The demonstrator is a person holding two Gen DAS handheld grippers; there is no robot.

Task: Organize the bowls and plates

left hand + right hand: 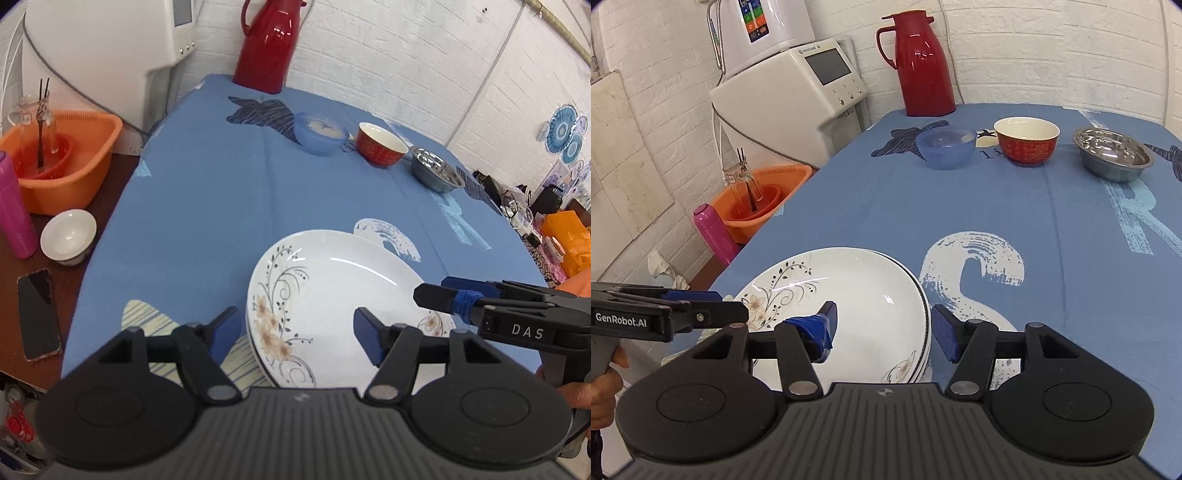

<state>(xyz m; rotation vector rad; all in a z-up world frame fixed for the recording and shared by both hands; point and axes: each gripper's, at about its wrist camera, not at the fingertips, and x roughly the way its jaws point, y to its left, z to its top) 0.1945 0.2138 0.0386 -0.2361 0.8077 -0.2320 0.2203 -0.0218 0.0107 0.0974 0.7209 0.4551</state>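
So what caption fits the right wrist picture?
Both open grippers, right gripper and left gripper, flank stacked floral plates.

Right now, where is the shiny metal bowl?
The metal bowl sits at the table's far end, rightmost in a row, beside the red bowl and blue bowl.

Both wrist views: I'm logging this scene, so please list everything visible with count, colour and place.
plates: stack, white floral, near table edge
plastic bowl: 1, blue, far side
ceramic bowl: 1, red, right of blue one
steel bowl: 1, silver, far right
small bowl: 1, white, side table
thermos jug: 1, red, far edge
basin: 1, orange, left
bottle: 1, pink, left
phone: 1, black, side table
tablecloth: 1, blue
left gripper: open, straddling the stack's left rim
right gripper: open, straddling the stack's right rim
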